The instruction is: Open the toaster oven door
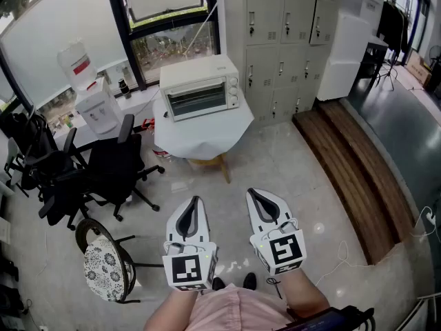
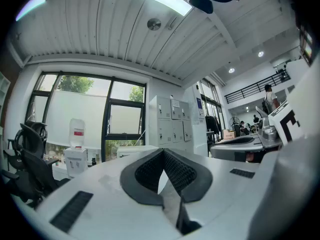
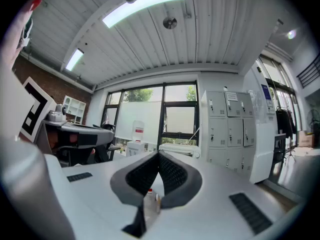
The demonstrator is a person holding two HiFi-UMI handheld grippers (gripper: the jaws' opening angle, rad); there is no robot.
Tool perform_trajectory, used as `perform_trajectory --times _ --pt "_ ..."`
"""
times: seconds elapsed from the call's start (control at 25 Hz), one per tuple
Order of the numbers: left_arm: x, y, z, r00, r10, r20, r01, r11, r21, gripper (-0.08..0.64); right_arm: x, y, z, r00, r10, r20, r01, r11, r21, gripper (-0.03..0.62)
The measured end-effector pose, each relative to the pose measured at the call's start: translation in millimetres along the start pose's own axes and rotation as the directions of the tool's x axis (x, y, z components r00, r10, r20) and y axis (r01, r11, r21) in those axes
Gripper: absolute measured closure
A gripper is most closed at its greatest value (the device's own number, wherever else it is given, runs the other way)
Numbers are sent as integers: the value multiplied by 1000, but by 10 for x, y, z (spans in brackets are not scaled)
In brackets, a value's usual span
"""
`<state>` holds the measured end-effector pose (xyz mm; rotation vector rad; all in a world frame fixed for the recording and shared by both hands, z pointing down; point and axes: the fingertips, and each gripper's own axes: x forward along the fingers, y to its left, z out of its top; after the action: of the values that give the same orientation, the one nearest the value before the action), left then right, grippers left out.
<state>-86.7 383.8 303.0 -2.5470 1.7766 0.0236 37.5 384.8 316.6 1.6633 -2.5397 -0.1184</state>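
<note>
1. The toaster oven stands on a table draped in white cloth, by the window and near the lockers. Its long axis runs left to right across the head view.
2. Its glass door is shut and faces the person, with the knobs at the door's right.
3. A water dispenser and black office chairs stand to its left.
4. The left gripper and right gripper hang low, well apart from the oven. Both have their jaws clenched tip to tip on nothing.
</note>
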Motion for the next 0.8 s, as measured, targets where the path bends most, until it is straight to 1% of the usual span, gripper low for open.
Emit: perform_trajectory --times 0.08,0.16,0.28,0.44,0.6,0.8 --pt "24 -79 0 1000 -22 5 22 1000 20 546 -13 -46 -8 1000 -2 2 2 1000 0 592" --pt "36 -132 -18 1000 -31 4 31 999 22 546 -35 -87 -11 1000 2 9 -2 1000 9 592" --pt "47 -171 -50 1000 -21 -7 21 1000 6 546 -69 -140 -39 1000 20 7 -20 999 31 590" --pt "60 -262 -73 1000 -11 -14 11 1000 22 546 -136 -273 -134 1000 14 -16 -14 1000 25 584" --pt "71 -331 -99 998 37 -44 -36 999 13 546 -201 -406 -231 999 23 -30 -22 999 30 582" --pt "70 -459 -274 998 33 -59 -32 999 14 546 -229 -561 -371 998 38 -54 -35 998 46 582"
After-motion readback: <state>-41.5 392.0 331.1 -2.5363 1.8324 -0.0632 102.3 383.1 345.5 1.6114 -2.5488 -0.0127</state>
